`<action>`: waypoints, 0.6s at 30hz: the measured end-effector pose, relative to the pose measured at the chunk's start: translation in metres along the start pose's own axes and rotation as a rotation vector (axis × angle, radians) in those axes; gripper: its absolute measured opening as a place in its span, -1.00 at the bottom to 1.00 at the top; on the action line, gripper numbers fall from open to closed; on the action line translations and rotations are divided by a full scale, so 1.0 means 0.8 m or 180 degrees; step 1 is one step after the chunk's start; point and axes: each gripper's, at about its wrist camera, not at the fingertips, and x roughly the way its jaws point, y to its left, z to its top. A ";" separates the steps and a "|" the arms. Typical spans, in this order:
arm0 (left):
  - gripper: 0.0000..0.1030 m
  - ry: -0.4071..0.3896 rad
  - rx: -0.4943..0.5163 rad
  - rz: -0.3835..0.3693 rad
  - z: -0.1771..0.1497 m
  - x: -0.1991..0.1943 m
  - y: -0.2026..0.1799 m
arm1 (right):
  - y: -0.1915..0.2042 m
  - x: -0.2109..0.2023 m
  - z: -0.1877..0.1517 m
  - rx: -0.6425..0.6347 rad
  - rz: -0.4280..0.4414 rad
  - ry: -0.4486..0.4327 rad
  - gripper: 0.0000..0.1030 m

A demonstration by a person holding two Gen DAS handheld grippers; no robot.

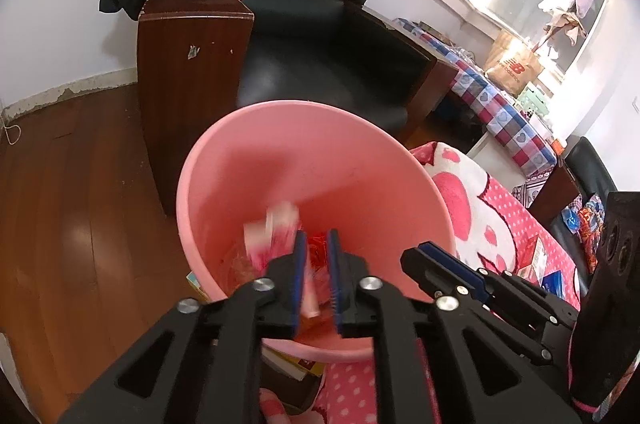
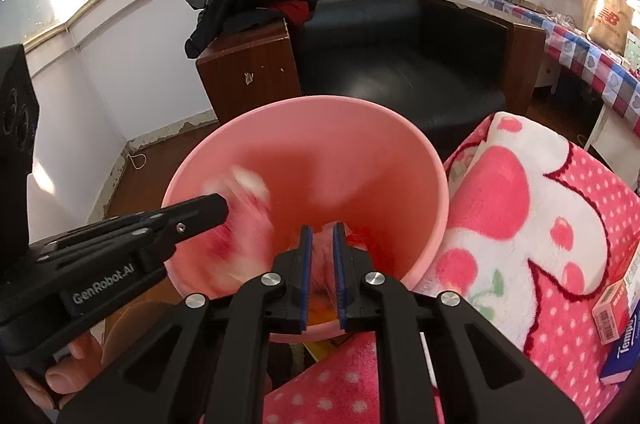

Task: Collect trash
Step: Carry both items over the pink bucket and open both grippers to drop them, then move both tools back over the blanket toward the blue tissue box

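Over the round pink plastic bin (image 1: 320, 160), the left gripper (image 1: 317, 256) stands slightly parted with a blurred pink-and-white wrapper (image 1: 272, 228) loose at its ten o'clock, orientation unreadable, while the right gripper (image 2: 322, 244) is closed on a pale pink scrap (image 2: 323, 264) lying lengthwise between the fingers.

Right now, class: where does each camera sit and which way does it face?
Left wrist: rides the left gripper, looking down into the pink bin; its jaws stand apart; the right gripper shows.
Right wrist: rides the right gripper, facing the bin; left gripper and fingers show.
Shared: bin, black armchair, pink blanket.
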 end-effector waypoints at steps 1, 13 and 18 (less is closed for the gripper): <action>-0.58 -0.0010 0.0001 0.0003 0.000 -0.002 0.000 | -0.001 -0.001 0.000 0.0007 -0.0006 0.0000 -0.79; -0.34 -0.0140 0.0042 -0.0029 -0.004 -0.031 -0.006 | -0.007 -0.028 -0.010 0.0044 -0.0016 -0.0056 -0.78; -0.34 -0.0164 0.0102 -0.0056 -0.010 -0.045 -0.015 | -0.008 -0.048 -0.021 0.0032 -0.0043 -0.0098 -0.48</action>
